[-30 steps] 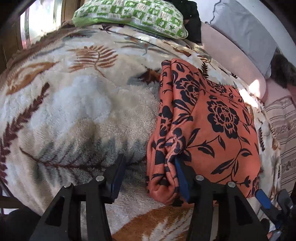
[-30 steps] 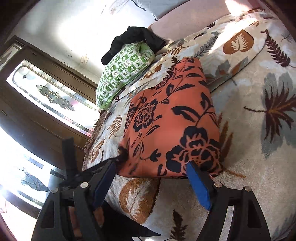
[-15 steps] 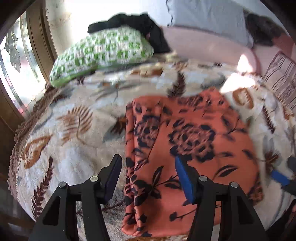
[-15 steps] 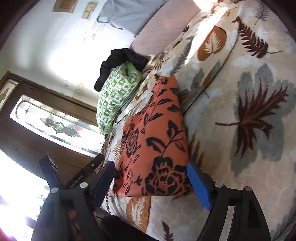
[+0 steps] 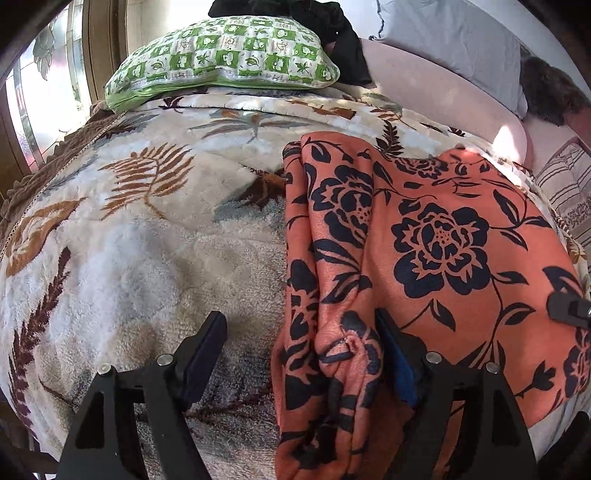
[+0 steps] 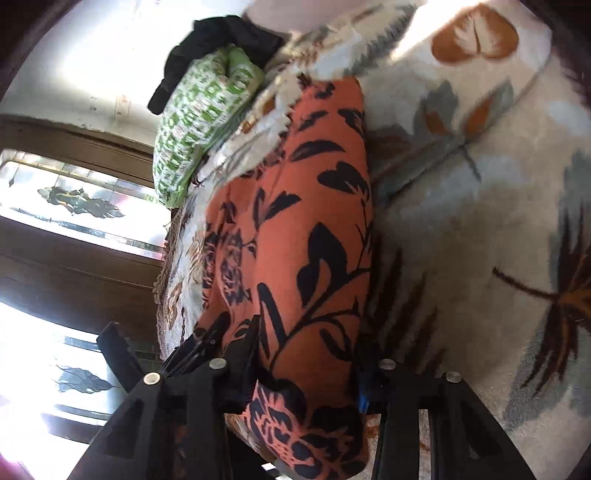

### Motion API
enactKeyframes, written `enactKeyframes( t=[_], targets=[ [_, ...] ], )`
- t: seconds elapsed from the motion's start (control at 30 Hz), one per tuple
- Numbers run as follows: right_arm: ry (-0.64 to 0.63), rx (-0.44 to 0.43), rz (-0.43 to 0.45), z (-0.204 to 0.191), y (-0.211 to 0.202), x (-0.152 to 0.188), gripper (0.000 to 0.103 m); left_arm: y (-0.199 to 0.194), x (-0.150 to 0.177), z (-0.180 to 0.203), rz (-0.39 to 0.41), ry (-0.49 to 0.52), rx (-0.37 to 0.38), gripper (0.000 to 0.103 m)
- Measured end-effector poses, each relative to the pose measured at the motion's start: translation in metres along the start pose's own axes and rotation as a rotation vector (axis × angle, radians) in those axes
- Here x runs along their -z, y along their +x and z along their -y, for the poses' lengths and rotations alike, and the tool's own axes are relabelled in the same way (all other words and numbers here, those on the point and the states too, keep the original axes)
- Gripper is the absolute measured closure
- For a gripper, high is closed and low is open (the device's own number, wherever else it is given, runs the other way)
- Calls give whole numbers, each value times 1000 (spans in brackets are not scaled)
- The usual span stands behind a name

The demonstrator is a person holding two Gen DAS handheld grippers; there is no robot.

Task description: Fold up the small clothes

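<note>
1. The orange floral garment (image 5: 436,236) lies partly folded on the leaf-print blanket (image 5: 129,236).
2. It looks soft, light and floppy, so pinch its bunched near edge.
3. The left gripper (image 5: 299,339) is opening, with that edge loose between its jaws.
4. The right gripper (image 6: 306,354) is closing around the cloth's near end.

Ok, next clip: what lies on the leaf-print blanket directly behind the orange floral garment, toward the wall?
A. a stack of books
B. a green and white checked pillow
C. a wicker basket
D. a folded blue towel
B: the left wrist view shows the green and white checked pillow resting at the far end of the leaf-print blanket, beyond the orange floral garment, with dark clothing piled behind it.
</note>
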State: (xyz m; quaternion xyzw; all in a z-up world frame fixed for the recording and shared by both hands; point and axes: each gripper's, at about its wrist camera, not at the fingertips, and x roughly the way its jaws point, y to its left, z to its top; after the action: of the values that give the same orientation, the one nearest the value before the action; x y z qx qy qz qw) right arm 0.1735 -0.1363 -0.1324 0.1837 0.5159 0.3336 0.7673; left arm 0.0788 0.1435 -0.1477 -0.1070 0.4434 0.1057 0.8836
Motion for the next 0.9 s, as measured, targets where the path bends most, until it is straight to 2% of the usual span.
enactKeyframes(
  t=[0.03, 0.07, 0.1, 0.13, 0.17, 0.2, 0.27, 0.33, 0.4, 0.43, 0.47, 0.5, 0.6, 0.63, 0.67, 0.7, 0.73, 0.77, 0.87, 0.9],
  targets=[
    [-55, 72, -13, -5, 7, 4, 64, 1, 0, -1, 1, -5, 9, 19],
    [-78, 161, -63, 2, 24, 7, 60, 2, 0, -1, -1, -5, 14, 19],
    [-17, 157, -101, 19, 36, 9, 54, 1, 0, -1, 4, -1, 16, 19],
    [72, 84, -81, 32, 30, 6, 52, 0, 0, -3, 5, -1, 21, 19],
    [124, 37, -67, 36, 21, 3, 44, 1, 0, -5, 4, -7, 31, 19],
    [141, 17, -34, 35, 11, -1, 41, 2, 0, -6, 4, -13, 38, 19],
    [133, -17, 20, 32, -4, -12, 26, 1, 0, -6, 2, -15, 39, 19],
    [177, -74, 46, 38, -7, -28, 25, 2, 0, -7, -1, -17, 43, 19],
    [274, -112, 10, 56, 11, -42, 22, 2, 0, -9, -3, -20, 53, 19],
    [312, -114, -29, 60, 28, -47, 23, 3, -1, -10, -3, -19, 56, 19],
    [318, -106, -70, 63, 42, -51, 52, 3, -1, -11, -4, -19, 58, 19],
    [271, -50, -79, 54, 46, -53, 63, 3, 0, -11, -3, -20, 60, 19],
    [-100, 180, 46, -25, 19, -47, 70, 4, 0, -13, -3, -28, 57, 19],
    [-178, 237, 63, -36, 20, -43, 70, 4, 0, -12, -3, -26, 53, 18],
    [-191, 294, 21, -30, 34, -43, 70, 5, -1, -10, -3, -21, 52, 17],
    [-142, 320, -65, -10, 54, -46, 67, 5, -1, -9, 1, -15, 49, 17],
    [-37, 286, -81, 13, 59, -48, 52, 4, 0, -10, 4, -13, 49, 17],
    [58, 239, -45, 27, 52, -51, 33, 4, 0, -12, 2, -16, 56, 17],
    [123, 85, 44, 33, 30, -58, 29, 5, -1, -12, -1, -24, 60, 17],
    [133, 61, 62, 34, 27, -63, 29, 5, 0, -11, 0, -22, 54, 17]
  ],
)
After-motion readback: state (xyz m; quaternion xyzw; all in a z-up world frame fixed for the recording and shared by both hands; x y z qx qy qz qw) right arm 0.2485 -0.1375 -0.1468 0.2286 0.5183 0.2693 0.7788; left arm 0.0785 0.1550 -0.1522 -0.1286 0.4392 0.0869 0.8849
